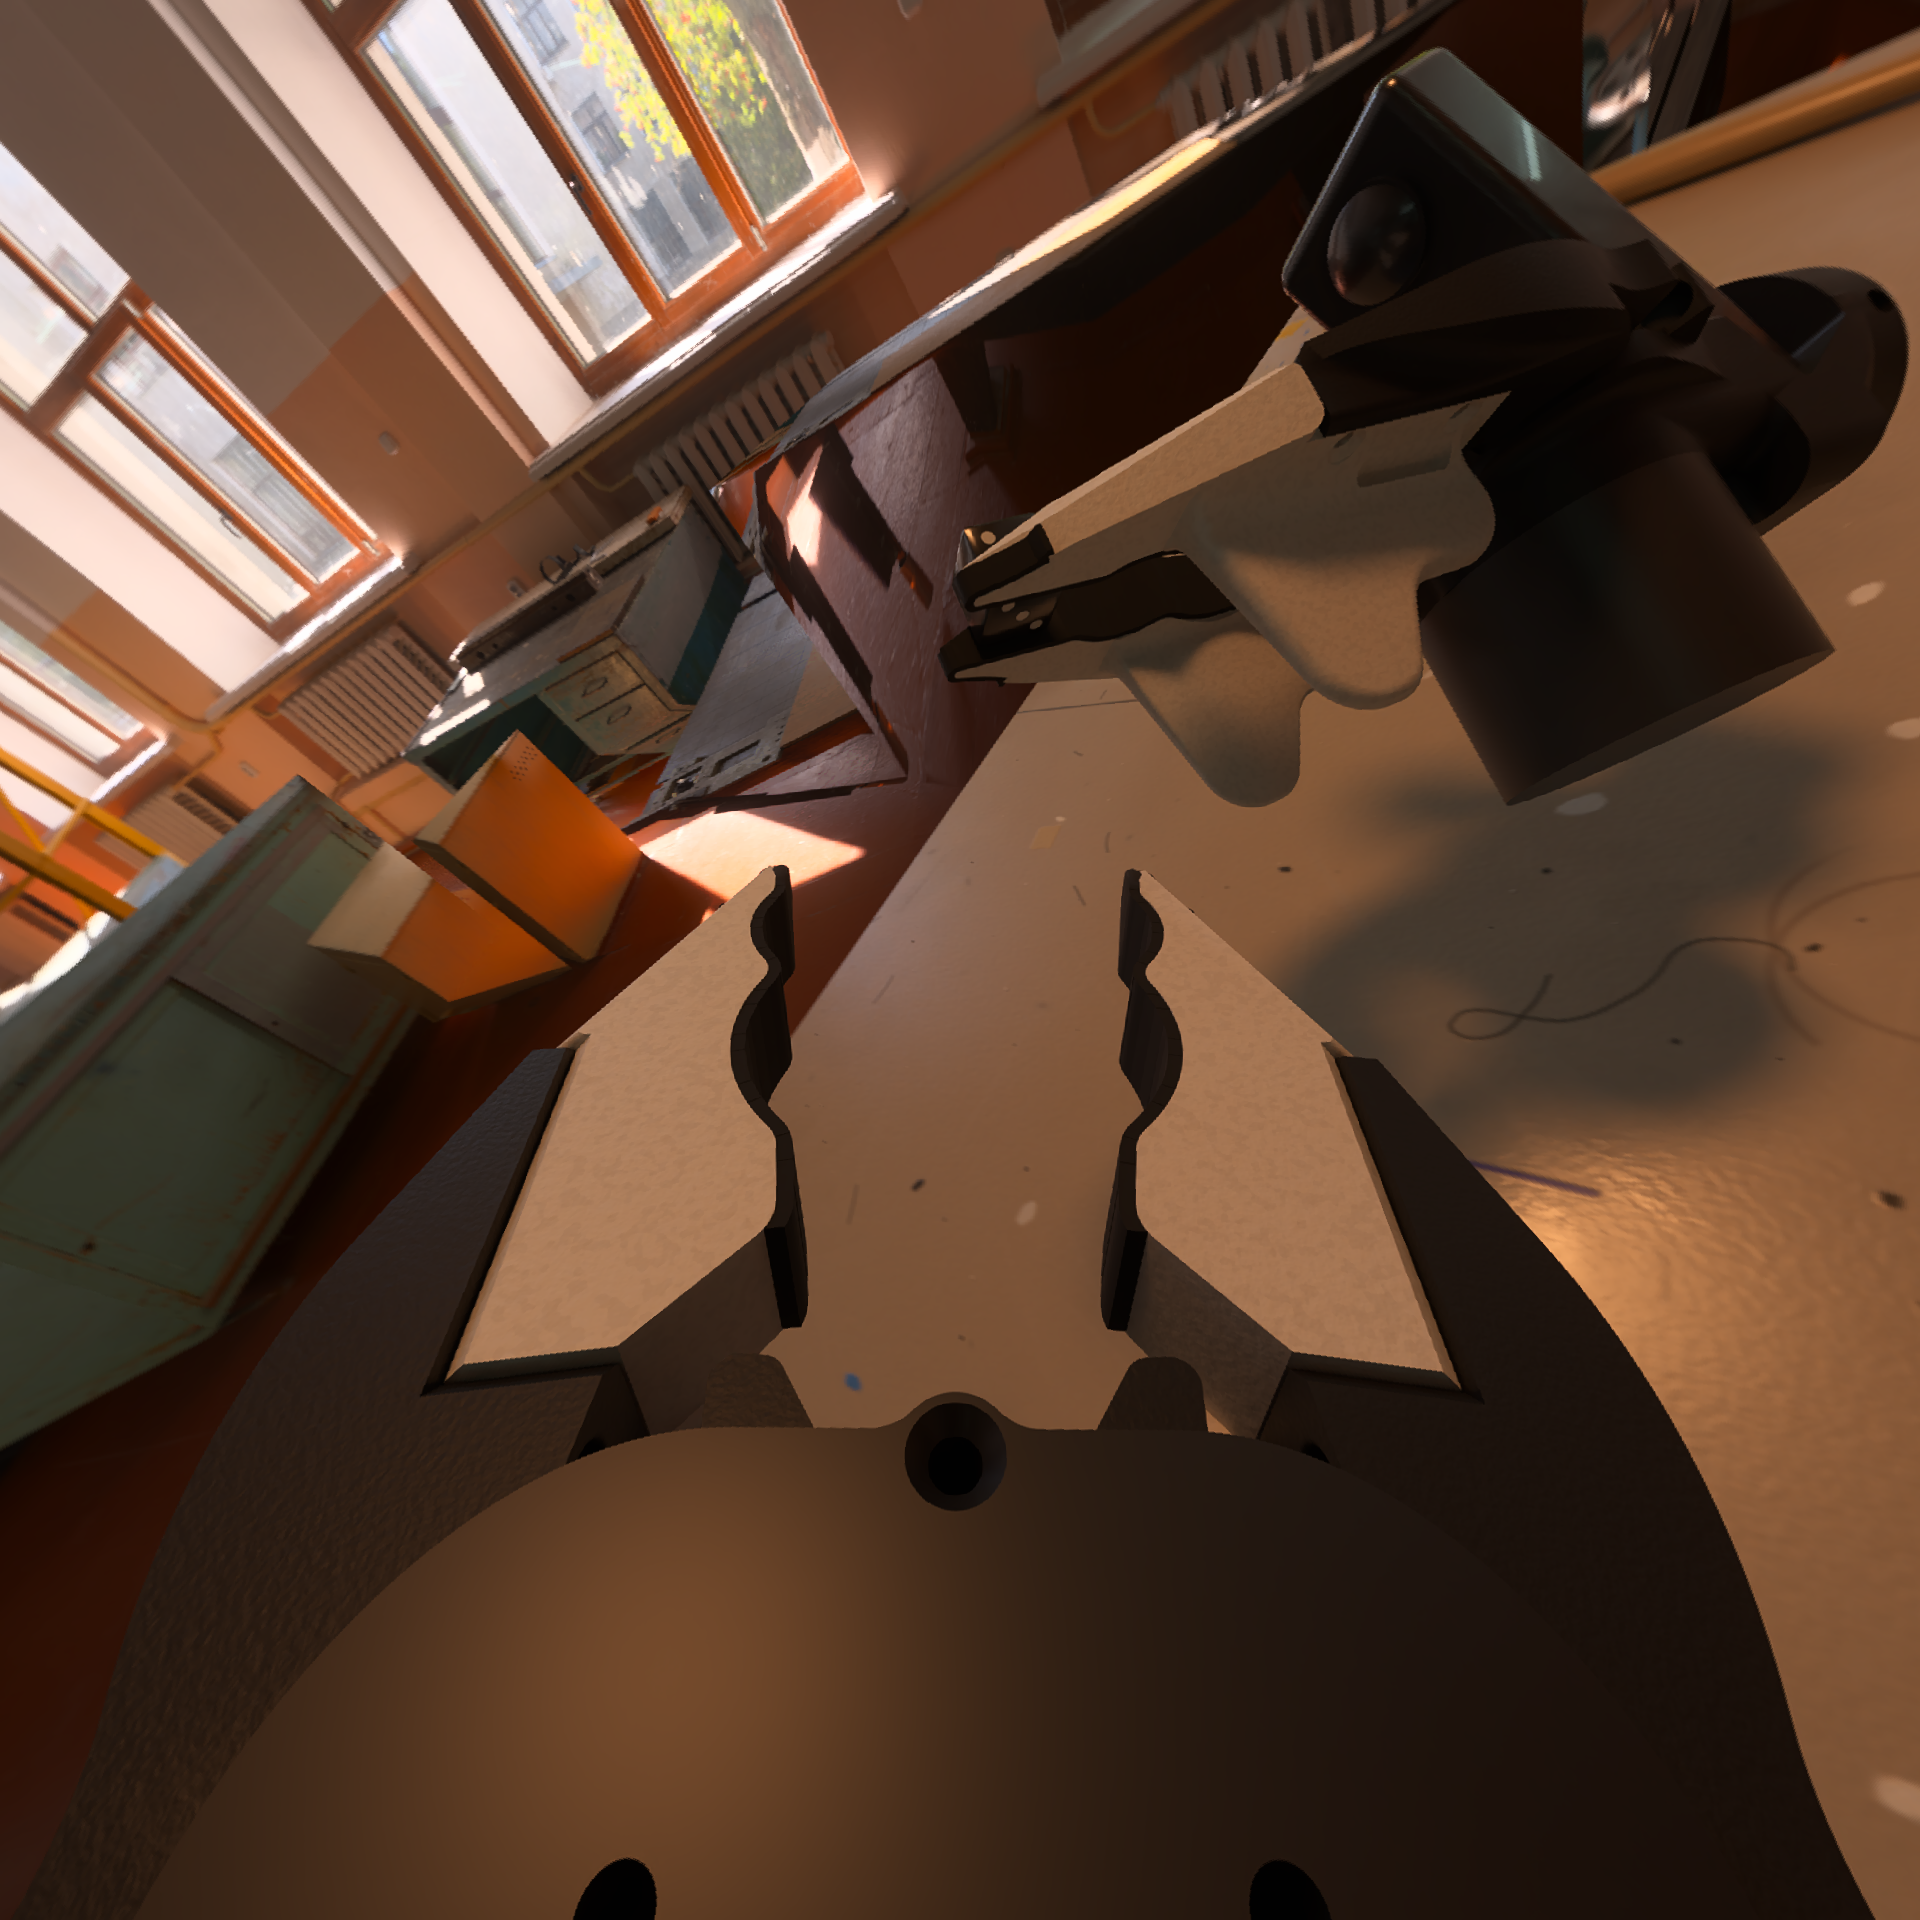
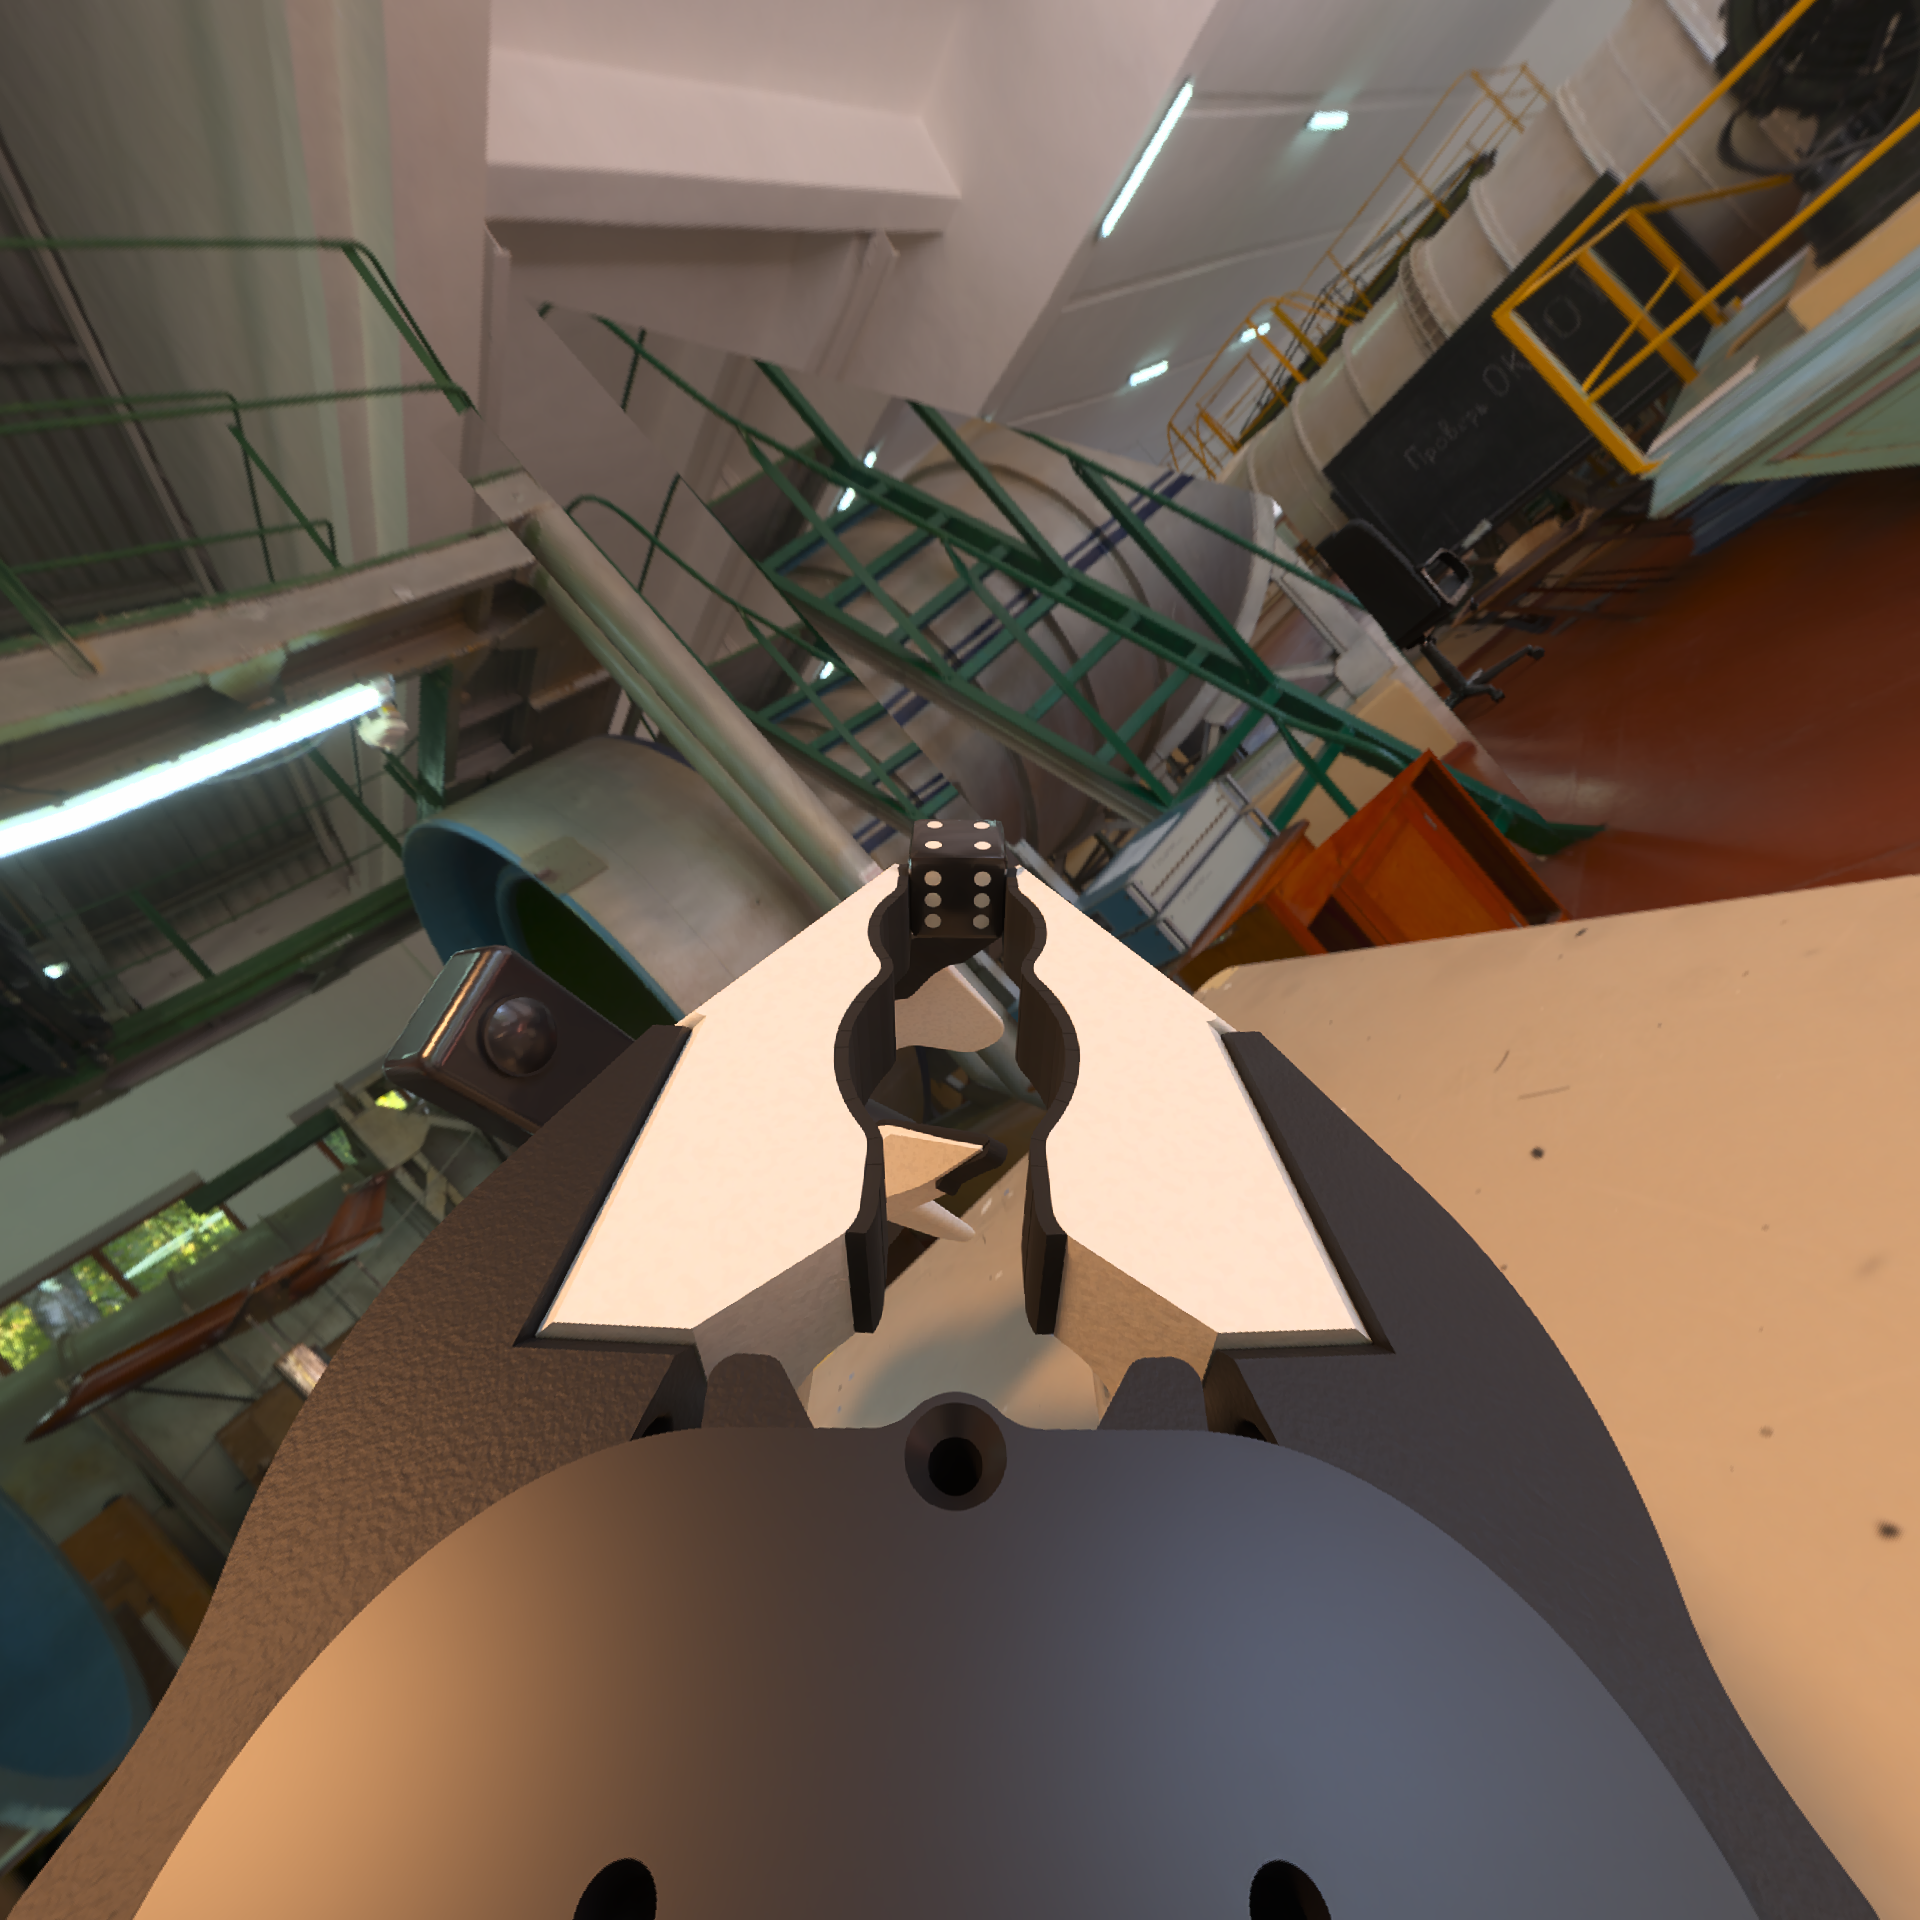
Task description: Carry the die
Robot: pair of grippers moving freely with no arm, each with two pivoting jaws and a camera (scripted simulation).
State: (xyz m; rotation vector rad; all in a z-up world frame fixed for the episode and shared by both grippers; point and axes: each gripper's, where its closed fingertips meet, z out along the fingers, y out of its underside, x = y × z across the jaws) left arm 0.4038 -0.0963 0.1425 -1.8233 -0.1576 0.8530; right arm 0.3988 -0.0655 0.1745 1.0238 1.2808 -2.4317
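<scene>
The die (image 2: 956,878) is black with white pips. My right gripper (image 2: 956,902) is shut on it and pinches it at the very fingertips, up in the air off the beige table (image 2: 1558,1195). In the left wrist view the right gripper (image 1: 961,618) hangs above the table's edge with the die (image 1: 1006,611) partly hidden between its dark pads. My left gripper (image 1: 956,894) is open and empty, low over the table (image 1: 1039,1091), just below and short of the right gripper. Part of the left gripper (image 2: 509,1029) shows in the right wrist view, left of and beneath the fingers.
The table's edge runs diagonally just left of my left gripper, with a red-brown floor (image 1: 748,831) beyond. Cabinets (image 1: 156,1091) and an orange box (image 1: 520,852) stand on the floor. An orange desk (image 2: 1403,862) stands past the table in the right wrist view.
</scene>
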